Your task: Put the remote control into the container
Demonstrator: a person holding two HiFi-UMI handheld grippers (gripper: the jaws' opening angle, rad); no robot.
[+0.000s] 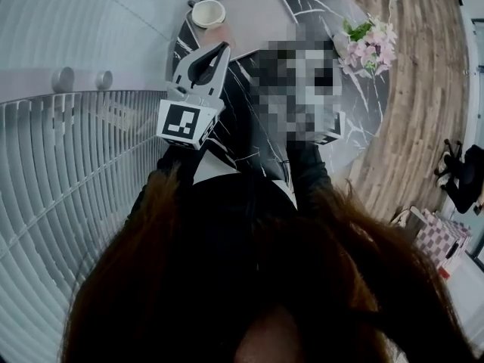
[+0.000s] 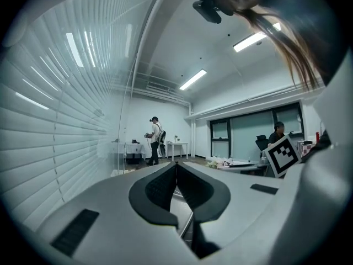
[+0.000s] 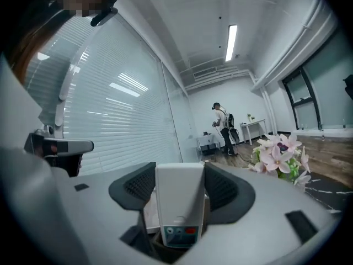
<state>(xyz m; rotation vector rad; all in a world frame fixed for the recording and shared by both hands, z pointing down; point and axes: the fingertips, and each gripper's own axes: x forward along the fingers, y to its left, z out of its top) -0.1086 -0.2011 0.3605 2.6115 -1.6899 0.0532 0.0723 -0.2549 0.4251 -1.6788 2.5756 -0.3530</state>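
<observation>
- Head view: your left gripper (image 1: 221,51) hangs over the left edge of the black table (image 1: 363,112). The window blinds (image 1: 68,172) are close on its left side, so there is little room that way.
- The gray container (image 1: 261,13) lies at the far side of the table. A white cup (image 1: 208,12) sits just beside its left corner. Pink flowers (image 1: 370,44) stand near the table's right edge.
- The middle of the table is blurred over, and your hair covers the bottom of this view.
- Left gripper view: the left gripper's fingers (image 2: 160,189) are pressed together, with nothing between them. It points out into the open room. The blinds fill the left side.
- Right gripper view: your right gripper (image 3: 179,170) pinches the white remote control (image 3: 177,197). The remote stands between the two dark pads (image 3: 138,189), with its button end nearest the camera.
- The bottom of the remote is cut off. The flowers are near on the right and the blinds are on the left. The room ahead is open.
</observation>
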